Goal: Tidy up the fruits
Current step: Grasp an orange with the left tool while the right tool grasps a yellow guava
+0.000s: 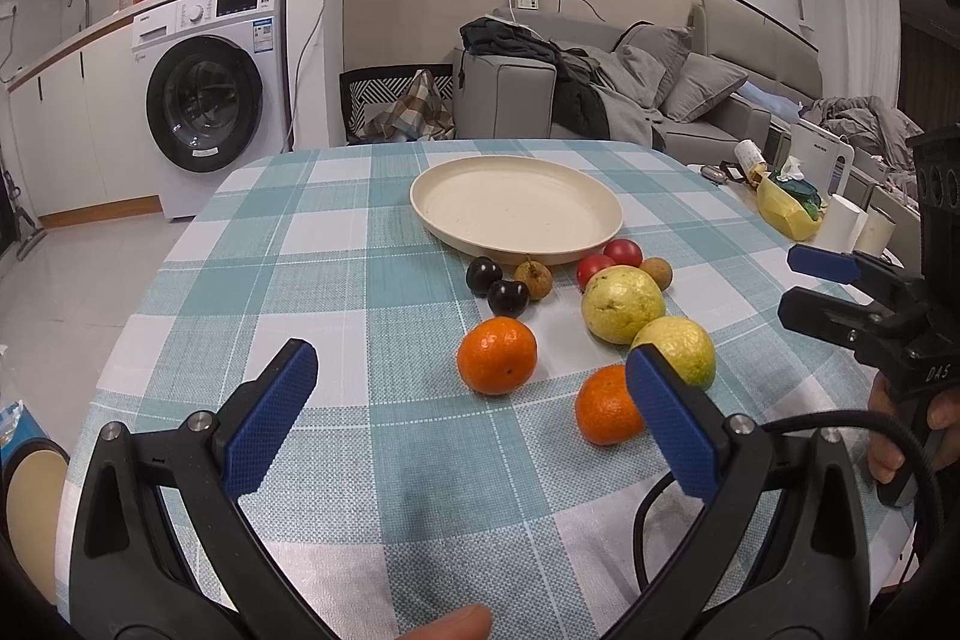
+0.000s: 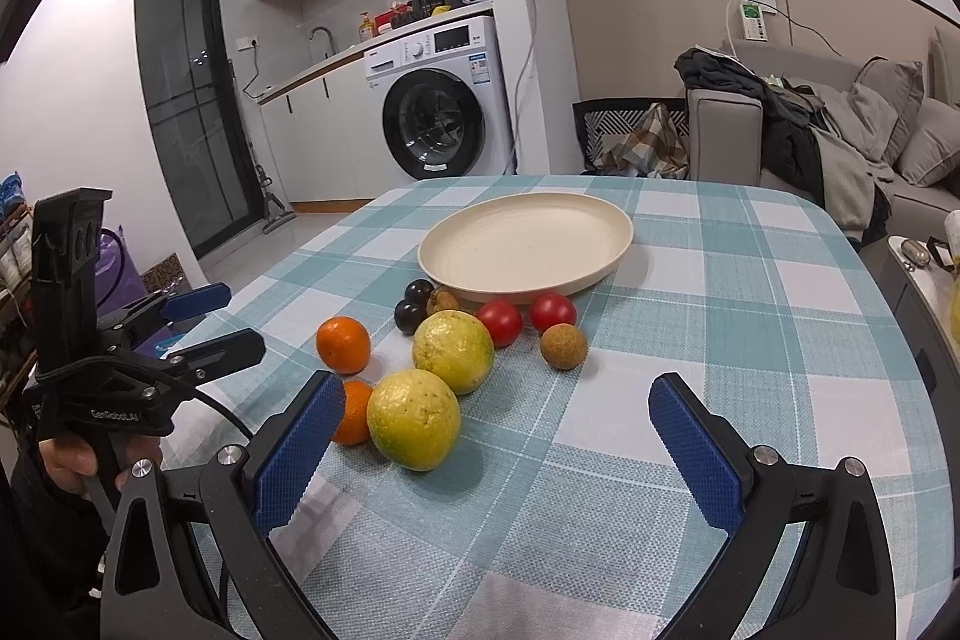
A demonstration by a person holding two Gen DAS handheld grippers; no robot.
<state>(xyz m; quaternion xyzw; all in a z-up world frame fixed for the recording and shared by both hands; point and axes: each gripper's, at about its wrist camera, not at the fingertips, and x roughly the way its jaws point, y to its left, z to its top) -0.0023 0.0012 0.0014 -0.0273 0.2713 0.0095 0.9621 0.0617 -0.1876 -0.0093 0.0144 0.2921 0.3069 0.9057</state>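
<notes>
Here the left claw [image 1: 474,400] hangs above the near edge of the checked worktop [image 1: 336,280], its blue fingers spread wide apart with nothing between them, and the right claw [image 2: 498,436] is likewise spread and empty. The cream plate [image 2: 612,232] sits bare toward the far side of the cloth, at about 12 o'clock from the fruit — all of which lies on the cloth just in front of it. In the right wrist view, two yellow-green guavas [image 2: 414,418] touch one another nearest the camera, with one orange [image 2: 354,415] partly hidden behind the claw's left finger at the near guava's 9 o'clock and a second orange [image 2: 343,343] further back at about 10 o'clock. Two dark plums [image 2: 414,307] and a brown longan [image 2: 443,300] lie against the plate's near rim; two red tomatoes [image 2: 525,317] sit side by side at the far guava's 2 o'clock, and another longan [image 2: 563,346] rests apart at its 3 o'clock. A hand [image 2: 78,460] grips the left handle — seen at the picture's 8 o'clock.
</notes>
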